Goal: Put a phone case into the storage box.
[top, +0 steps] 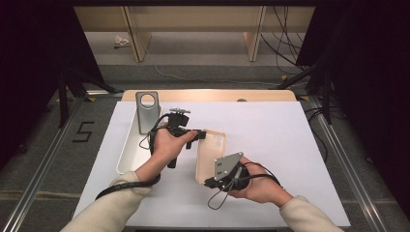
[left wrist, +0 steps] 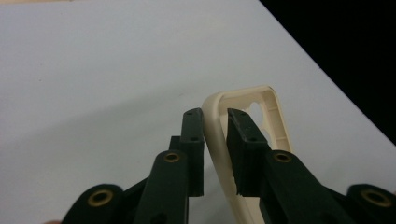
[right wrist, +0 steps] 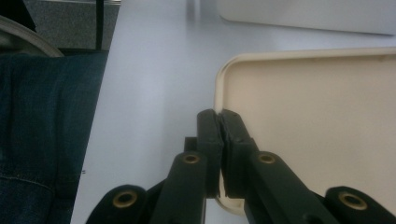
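A: Entry. The cream phone case [top: 211, 154] is held off the white counter [top: 290, 145] between the two grippers. The left gripper [left wrist: 215, 122] is seen closed narrowly on the rim at one end of the case, by the camera cut-out; the wall sits between its jaws. Whether both pads are fully seated cannot be told; a thin gap seems to remain at the nearer jaw.

B: And the right gripper [right wrist: 218, 116]?

A: Its jaws are pinched shut on the rim at the opposite corner, the case's flat inner face lying just to the right of the jaws.

B: Risks noted?

A: Judged only: each grip is on a thin, flexible wall. If the two ends are pulled or twisted against each other, the rim may be bent and slip out of one pair of jaws, and the case would be dropped onto the counter. Overtightening could crease the edge.

B: Surroundings?

A: A grey tray [top: 126, 154] and a silver phone [top: 147, 111] lie beyond the left jaws; contact there is to be avoided.
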Demonstrator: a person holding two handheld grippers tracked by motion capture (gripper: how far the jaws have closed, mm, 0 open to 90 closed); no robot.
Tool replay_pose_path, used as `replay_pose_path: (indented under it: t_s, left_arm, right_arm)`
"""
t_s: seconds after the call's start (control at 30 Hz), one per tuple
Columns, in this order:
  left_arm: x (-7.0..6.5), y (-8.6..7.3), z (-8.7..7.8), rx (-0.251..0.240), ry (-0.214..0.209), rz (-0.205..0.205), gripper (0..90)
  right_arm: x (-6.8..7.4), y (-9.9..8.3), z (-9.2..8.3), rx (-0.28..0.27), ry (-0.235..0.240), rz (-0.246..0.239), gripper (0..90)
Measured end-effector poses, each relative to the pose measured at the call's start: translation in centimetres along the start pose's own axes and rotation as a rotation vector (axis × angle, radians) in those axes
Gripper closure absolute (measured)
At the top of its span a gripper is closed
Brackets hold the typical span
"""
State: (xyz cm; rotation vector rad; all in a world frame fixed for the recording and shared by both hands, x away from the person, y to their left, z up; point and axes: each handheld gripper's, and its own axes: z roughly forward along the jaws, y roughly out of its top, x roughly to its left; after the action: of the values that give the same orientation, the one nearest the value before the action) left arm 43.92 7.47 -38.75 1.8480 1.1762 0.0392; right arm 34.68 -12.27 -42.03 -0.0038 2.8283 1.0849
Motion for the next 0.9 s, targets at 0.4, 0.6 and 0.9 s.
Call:
replay_pose_path:
  t_s: [0.4,0.6,0.9]
  left_arm:
    - [-1.7,0.5,-0.7,-0.068,-0.044,0.022,83.1]
    - [-1.6,0.7,-1.6,-0.116,-0.018,0.084,83.2]
    - [-0.6,0.6,-3.4,-0.224,0.032,0.137,83.1]
  right_arm:
    - [-0.2,-0.3,0.3,0.027,-0.032,0.006,87.1]
    - [-0.7,-0.7,0.0,-0.022,-0.111,0.046,59.2]
    - [-1.6,-1.5,-1.8,-0.134,-0.205,0.172,33.0]
